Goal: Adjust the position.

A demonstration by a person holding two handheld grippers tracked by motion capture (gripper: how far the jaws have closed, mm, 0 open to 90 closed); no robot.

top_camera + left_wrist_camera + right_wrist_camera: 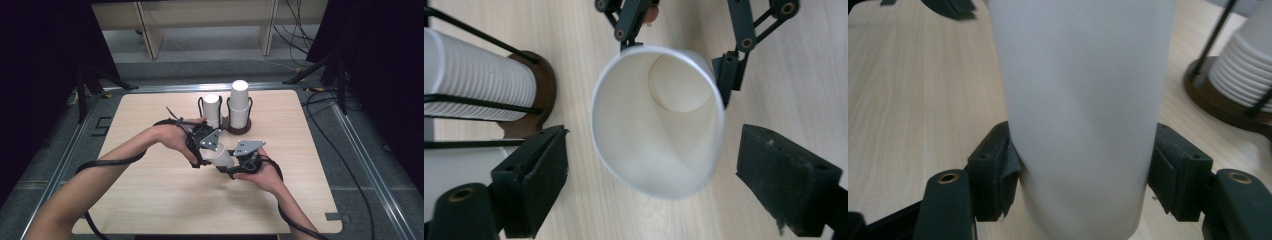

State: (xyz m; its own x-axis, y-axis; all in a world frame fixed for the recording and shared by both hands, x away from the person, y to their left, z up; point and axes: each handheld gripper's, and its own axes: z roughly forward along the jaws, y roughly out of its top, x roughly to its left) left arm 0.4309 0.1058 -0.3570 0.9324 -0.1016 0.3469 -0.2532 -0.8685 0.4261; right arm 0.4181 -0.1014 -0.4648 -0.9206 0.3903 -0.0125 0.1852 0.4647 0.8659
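Nearest to the person, the right claw (235,162) grips a white paper cup (220,156) near its base, pads pressing both sides, and holds it tilted above the desk (150,200). Just beyond, the left claw (200,150) stands open around the cup's mouth without touching it. Farther back, two cup stacks (239,102) stand in a wire holder (240,127).

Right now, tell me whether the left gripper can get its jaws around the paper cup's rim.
Probably yes: the left gripper stands open, its jaws either side of the paper cup, nothing between; the right gripper holds the far end.
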